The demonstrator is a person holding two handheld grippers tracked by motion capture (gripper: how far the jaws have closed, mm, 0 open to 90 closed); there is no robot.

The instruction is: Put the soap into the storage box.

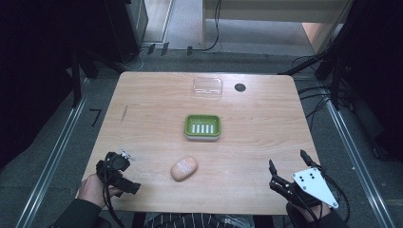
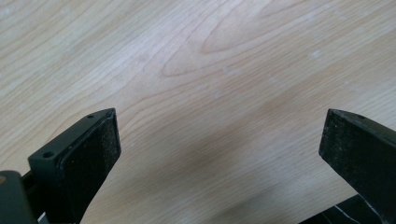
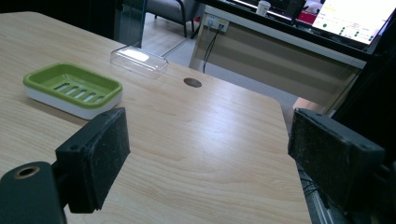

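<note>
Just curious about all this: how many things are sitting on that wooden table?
3. A green soap dish at the centre, a clear plastic lid behind it near the far edge, and a peach-coloured soap bar in front, nearer the person.

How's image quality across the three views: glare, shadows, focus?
High view: table evenly lit, surroundings near black, clear lid faint with mild glare. Left gripper view: sharp wood grain, soft shadow on the wood between the open jaws of the left gripper. Right gripper view: green soap dish sharp, glare on the lid, bright screen top right; right gripper jaws slightly soft.
</note>
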